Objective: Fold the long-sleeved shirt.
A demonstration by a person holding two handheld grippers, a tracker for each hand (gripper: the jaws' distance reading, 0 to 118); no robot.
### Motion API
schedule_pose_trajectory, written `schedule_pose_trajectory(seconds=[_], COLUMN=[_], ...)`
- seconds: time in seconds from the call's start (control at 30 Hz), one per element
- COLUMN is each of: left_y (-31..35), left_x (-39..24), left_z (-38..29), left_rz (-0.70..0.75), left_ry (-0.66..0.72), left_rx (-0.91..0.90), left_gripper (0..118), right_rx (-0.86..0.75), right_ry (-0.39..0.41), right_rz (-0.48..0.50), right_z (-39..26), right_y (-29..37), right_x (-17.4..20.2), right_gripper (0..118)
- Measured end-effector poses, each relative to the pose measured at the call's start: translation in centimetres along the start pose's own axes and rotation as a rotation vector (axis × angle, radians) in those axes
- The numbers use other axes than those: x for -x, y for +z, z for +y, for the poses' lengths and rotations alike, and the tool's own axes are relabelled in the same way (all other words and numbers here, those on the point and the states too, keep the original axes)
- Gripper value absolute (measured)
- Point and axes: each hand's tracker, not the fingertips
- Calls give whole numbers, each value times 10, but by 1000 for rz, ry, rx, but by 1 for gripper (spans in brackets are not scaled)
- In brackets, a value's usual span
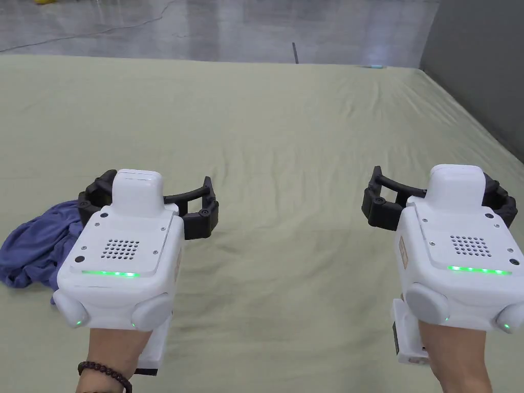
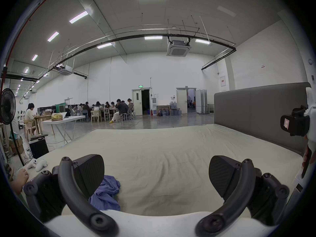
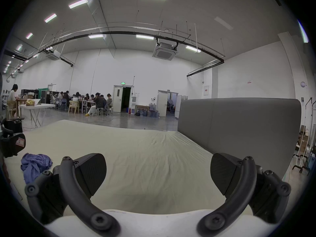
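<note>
A blue-purple long-sleeved shirt lies crumpled in a heap at the left of the pale green bed sheet. My left gripper hovers just right of the heap, open, with nothing between its jaws. In the left gripper view the shirt lies beside the left jaw. My right gripper hangs open over bare sheet far to the right. The right gripper view has the shirt at the far left, with that gripper open over the sheet.
A grey padded headboard borders the bed on the right. Grey floor lies beyond the far edge. Two white controllers rest near the bed's left corner. Several people sit at tables far off.
</note>
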Motion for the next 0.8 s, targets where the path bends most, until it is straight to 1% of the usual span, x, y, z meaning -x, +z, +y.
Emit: schedule_pose_trajectory(seconds=[0.2, 0.43, 0.53, 0.6, 0.7, 0.8], left_y=[-1, 2, 2, 1, 3, 3], left_x=[1, 0, 0, 0, 0, 1], left_z=[-2, -2, -1, 0, -1, 1], left_rz=[-1, 3, 3, 8, 15, 18], left_ry=[2, 3, 9, 16, 28, 38], left_rx=[-11, -13, -8, -7, -34, -21], left_gripper=[118, 118, 118, 118, 118, 118], right_rx=[-22, -21, -33, -35, -46, -33], right_ry=[5, -12, -27, -35, -56, -52], right_rz=[-9, -7, 15, -14, -12, -9], right_z=[-2, 0, 1, 2, 0, -2], right_y=[3, 3, 6, 7, 7, 5], right_x=[0, -1, -4, -2, -4, -4], right_gripper=[118, 118, 118, 118, 118, 118])
